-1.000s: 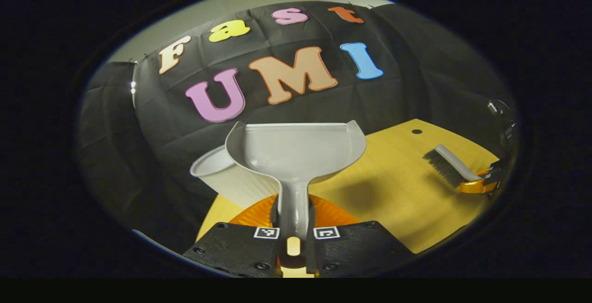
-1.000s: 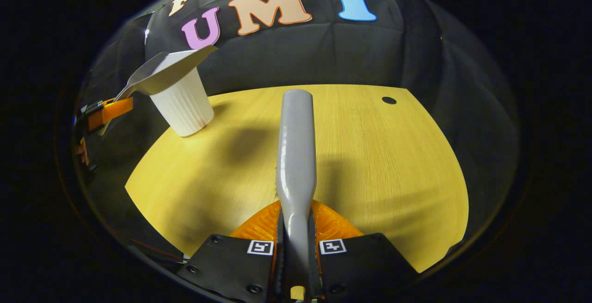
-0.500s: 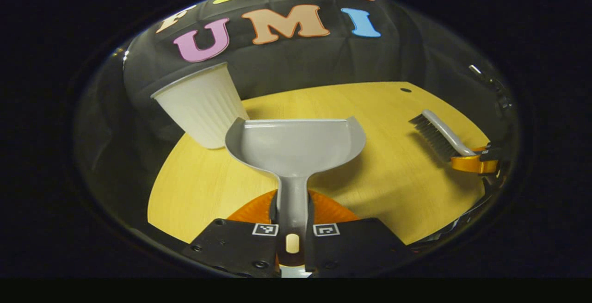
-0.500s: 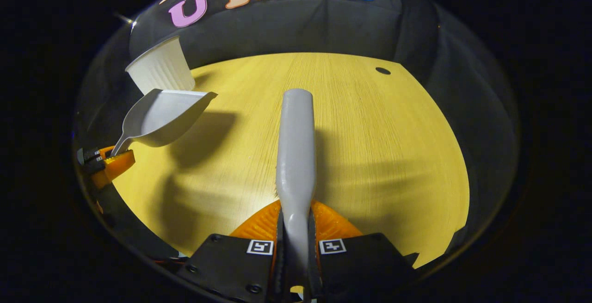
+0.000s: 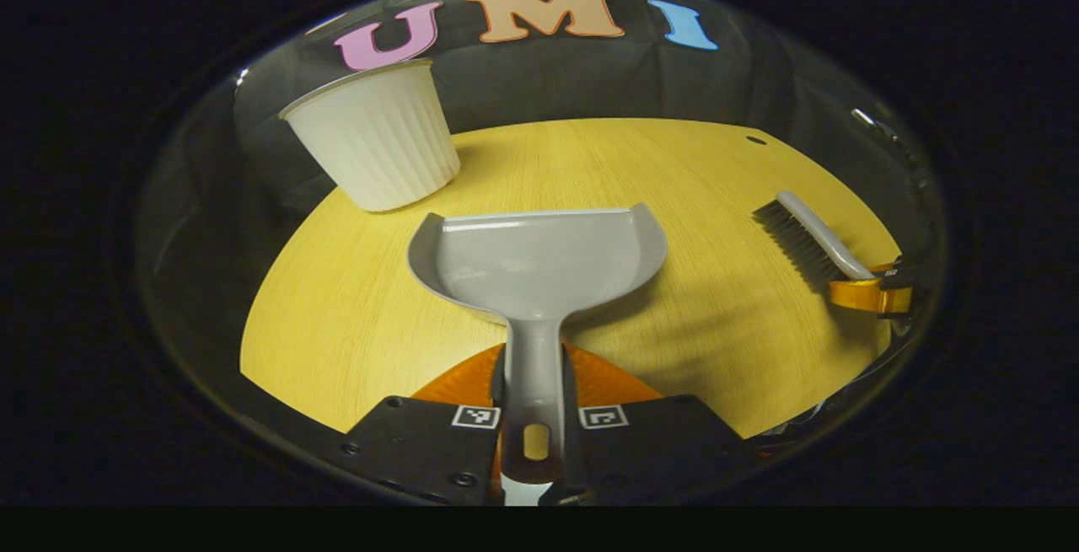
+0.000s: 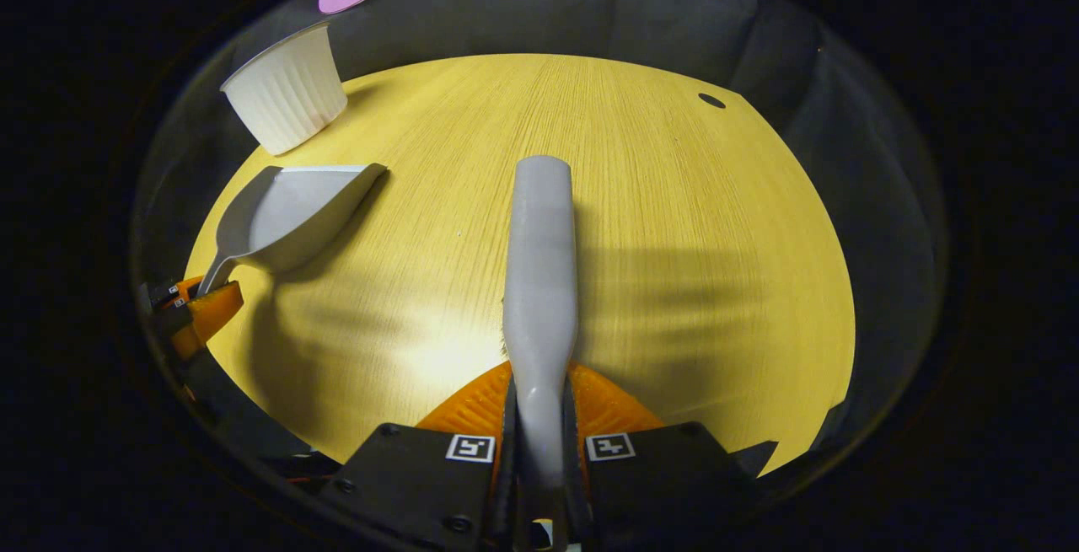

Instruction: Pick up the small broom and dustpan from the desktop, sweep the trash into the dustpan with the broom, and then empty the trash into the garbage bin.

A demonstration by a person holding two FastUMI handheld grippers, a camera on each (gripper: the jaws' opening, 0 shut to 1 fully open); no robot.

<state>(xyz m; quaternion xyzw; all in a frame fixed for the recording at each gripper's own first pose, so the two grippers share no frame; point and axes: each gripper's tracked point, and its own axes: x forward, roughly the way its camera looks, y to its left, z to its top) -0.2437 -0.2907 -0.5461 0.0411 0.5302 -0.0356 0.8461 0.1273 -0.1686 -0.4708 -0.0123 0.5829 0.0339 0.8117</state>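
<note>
The left gripper (image 5: 533,442) has its jaws clamped on the handle of the grey dustpan (image 5: 539,261), held over the wooden tabletop (image 5: 354,316) with its mouth facing away. The right gripper (image 6: 539,459) has its jaws closed on the handle of the small broom (image 6: 539,257). The white ribbed bin (image 5: 375,143) stands at the tabletop's far left edge.

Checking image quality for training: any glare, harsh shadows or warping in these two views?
Left gripper view: fisheye bends the table edge; dustpan sharp, casting a soft shadow to its right; broom sharp near the rim. Right gripper view: bright glare patch on the wood near the broom handle; broad soft shadows; bin warped.
</note>
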